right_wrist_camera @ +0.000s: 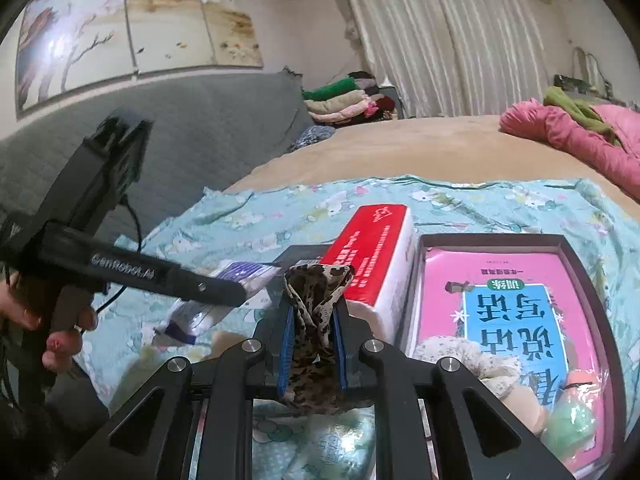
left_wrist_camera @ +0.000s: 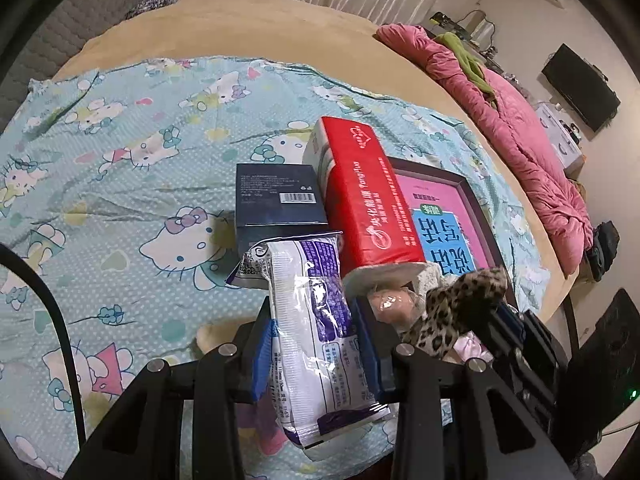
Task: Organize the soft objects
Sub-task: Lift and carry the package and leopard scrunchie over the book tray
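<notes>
My left gripper (left_wrist_camera: pixel 316 340) is shut on a white and purple tissue pack (left_wrist_camera: pixel 316 332), held above the Hello Kitty sheet (left_wrist_camera: pixel 120 184). My right gripper (right_wrist_camera: pixel 314 320) is shut on a leopard-print cloth (right_wrist_camera: pixel 316 300), which also shows in the left wrist view (left_wrist_camera: pixel 452 304). A red and white tissue pack (left_wrist_camera: pixel 360 184) lies beside a dark tray (right_wrist_camera: pixel 576 264) that holds a pink book (right_wrist_camera: pixel 500 300), a cream floral soft item (right_wrist_camera: pixel 476 356) and a green soft item (right_wrist_camera: pixel 568 420). A peach soft ball (left_wrist_camera: pixel 390 302) lies by the tray.
A dark blue box (left_wrist_camera: pixel 276 200) lies left of the red pack. A pink quilt (left_wrist_camera: pixel 520 136) lies along the bed's right side. A grey headboard (right_wrist_camera: pixel 160 136) and folded clothes (right_wrist_camera: pixel 344 100) are at the back. The left gripper's body (right_wrist_camera: pixel 120 276) crosses the right wrist view.
</notes>
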{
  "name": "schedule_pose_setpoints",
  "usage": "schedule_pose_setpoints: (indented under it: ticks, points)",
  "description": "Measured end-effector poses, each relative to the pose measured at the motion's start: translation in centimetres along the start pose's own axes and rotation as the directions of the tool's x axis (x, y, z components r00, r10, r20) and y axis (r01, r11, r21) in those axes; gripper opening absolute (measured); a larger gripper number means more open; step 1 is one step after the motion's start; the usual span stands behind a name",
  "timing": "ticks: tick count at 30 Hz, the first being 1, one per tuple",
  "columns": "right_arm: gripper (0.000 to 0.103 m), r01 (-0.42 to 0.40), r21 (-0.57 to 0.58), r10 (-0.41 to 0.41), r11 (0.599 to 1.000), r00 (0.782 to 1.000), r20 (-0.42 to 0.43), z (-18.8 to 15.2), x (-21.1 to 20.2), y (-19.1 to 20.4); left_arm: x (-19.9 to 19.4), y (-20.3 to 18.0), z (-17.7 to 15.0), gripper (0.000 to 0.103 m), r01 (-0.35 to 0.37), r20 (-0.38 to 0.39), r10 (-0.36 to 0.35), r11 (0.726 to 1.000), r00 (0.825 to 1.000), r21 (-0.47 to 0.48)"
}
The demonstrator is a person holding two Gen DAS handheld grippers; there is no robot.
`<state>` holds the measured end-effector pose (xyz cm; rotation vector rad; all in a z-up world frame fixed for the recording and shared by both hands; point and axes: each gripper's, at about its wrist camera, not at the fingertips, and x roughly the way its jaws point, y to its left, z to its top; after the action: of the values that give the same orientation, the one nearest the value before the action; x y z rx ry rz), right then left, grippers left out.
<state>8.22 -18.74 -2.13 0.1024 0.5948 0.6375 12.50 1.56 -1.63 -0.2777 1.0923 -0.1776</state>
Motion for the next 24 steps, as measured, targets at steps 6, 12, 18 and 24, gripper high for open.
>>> schedule_pose_setpoints:
  ticks: [6, 12, 18, 24]
  points:
    - [0.018, 0.007, 0.033, -0.009, 0.999, 0.999, 0.046, 0.6, -1.5, -0.6, -1.0, -1.4, -0.4, 0.038, -0.006, 0.017, 0.006, 0.999, 1.0, 0.034]
    - [0.017, 0.017, 0.058, -0.021, 0.998, 0.997, 0.074, 0.8, -2.6, -1.2, -2.0, -3.2, -0.6, 0.038, 0.001, 0.043, -0.004, 0.998, 0.999, 0.068]
    - [0.017, 0.028, 0.089, -0.038, 0.996, 0.994, 0.106, 1.0, -4.3, -2.1, -2.8, -5.3, -0.7, 0.038, 0.002, 0.064, -0.009, 0.994, 0.998, 0.106]
    - [0.017, 0.056, 0.13, -0.074, 0.99, 0.988, 0.139, 1.3, -6.0, -3.5, -3.2, -7.2, -0.8, 0.038, -0.001, 0.072, -0.009, 0.991, 0.997, 0.136]
